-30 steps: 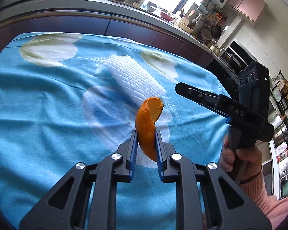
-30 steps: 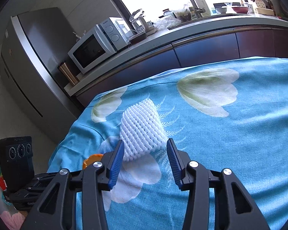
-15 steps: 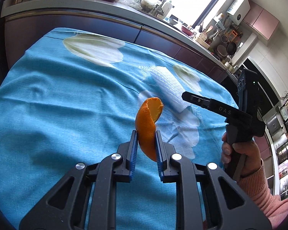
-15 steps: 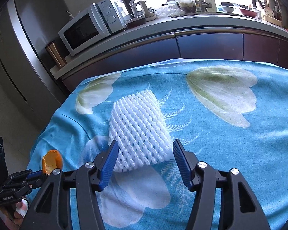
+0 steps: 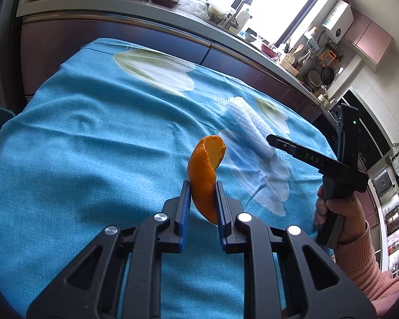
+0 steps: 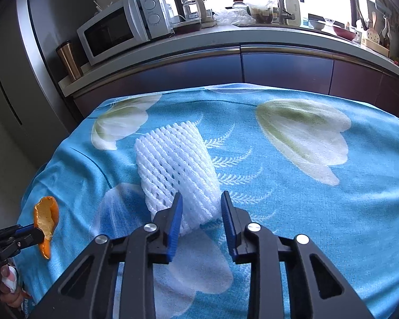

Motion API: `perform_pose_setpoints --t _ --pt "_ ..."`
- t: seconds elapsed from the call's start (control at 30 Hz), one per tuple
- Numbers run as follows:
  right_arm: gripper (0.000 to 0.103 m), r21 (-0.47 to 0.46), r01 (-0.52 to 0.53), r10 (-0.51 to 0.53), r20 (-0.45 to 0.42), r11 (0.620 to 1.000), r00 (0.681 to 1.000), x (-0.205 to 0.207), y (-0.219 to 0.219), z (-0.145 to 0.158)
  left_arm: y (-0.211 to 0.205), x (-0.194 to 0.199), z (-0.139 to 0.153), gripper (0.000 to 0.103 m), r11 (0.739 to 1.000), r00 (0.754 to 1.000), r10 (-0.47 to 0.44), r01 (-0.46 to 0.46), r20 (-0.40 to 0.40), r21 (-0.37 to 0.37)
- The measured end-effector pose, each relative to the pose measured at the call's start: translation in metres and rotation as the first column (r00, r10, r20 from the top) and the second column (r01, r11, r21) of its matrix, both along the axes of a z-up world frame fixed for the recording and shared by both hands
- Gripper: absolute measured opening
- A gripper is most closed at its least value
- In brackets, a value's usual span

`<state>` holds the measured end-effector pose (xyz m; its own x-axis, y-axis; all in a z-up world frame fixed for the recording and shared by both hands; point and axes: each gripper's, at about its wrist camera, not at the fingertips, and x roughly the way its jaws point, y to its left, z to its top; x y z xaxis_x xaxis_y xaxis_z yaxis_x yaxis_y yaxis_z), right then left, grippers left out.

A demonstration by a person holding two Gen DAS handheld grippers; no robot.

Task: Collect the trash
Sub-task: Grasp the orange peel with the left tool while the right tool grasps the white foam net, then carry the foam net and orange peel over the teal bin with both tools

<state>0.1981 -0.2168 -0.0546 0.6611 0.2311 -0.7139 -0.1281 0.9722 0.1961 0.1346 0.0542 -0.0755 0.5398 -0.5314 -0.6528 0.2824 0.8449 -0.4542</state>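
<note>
Pinching a curled strip of orange peel (image 5: 203,178) between its blue pads, the left gripper (image 5: 202,199) is closed on it and holds it upright above the blue flowered tablecloth (image 5: 79,159), the peel's free end curling over toward one o'clock. From the right wrist view the same peel sits far out at nine o'clock, at the cloth's edge. The right gripper (image 6: 201,212) has just been closing, and its jaws now stand narrow around the near end of a white foam fruit net (image 6: 175,164); the left pad presses into the mesh and the right pad meets its edge, so the net is squeezed between them while its far end lies on the cloth toward eleven o'clock. A hand (image 5: 340,212) in a pink sleeve grips that tool's handle at three o'clock in the left wrist view. Beyond the table, a microwave (image 6: 125,24) sits on the counter at eleven o'clock.
</note>
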Motion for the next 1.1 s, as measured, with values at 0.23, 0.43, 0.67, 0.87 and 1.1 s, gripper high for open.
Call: perform_pose_setpoints --t 0.23,0.43,0.67,0.87,1.1 --pt "0.011 0.053 -0.019 0.017 0.036 0.998 0.999 -0.009 0.002 0.007 0.015 -0.006 0.003 0.018 1.0 1.0 0.028 -0.028 0.014 0.001" --pt "0.011 0.116 -0.061 0.05 0.094 0.991 0.994 -0.026 0.008 0.021 0.026 -0.013 0.009 0.018 0.999 0.998 0.047 -0.047 0.034 0.013" --pt "0.011 0.161 -0.137 0.112 0.151 0.978 0.982 -0.049 0.026 0.039 0.041 -0.025 0.015 0.018 0.997 0.996 0.077 -0.078 0.051 0.02" --pt "0.011 0.195 -0.183 0.152 0.163 0.964 0.975 -0.061 0.042 0.044 0.054 -0.033 0.018 0.018 0.995 0.993 0.096 -0.098 0.062 0.019" --pt "0.011 0.208 -0.214 0.182 0.162 0.954 0.97 -0.066 0.059 0.045 0.071 -0.041 0.022 0.018 0.993 0.99 0.118 -0.119 0.08 0.015"
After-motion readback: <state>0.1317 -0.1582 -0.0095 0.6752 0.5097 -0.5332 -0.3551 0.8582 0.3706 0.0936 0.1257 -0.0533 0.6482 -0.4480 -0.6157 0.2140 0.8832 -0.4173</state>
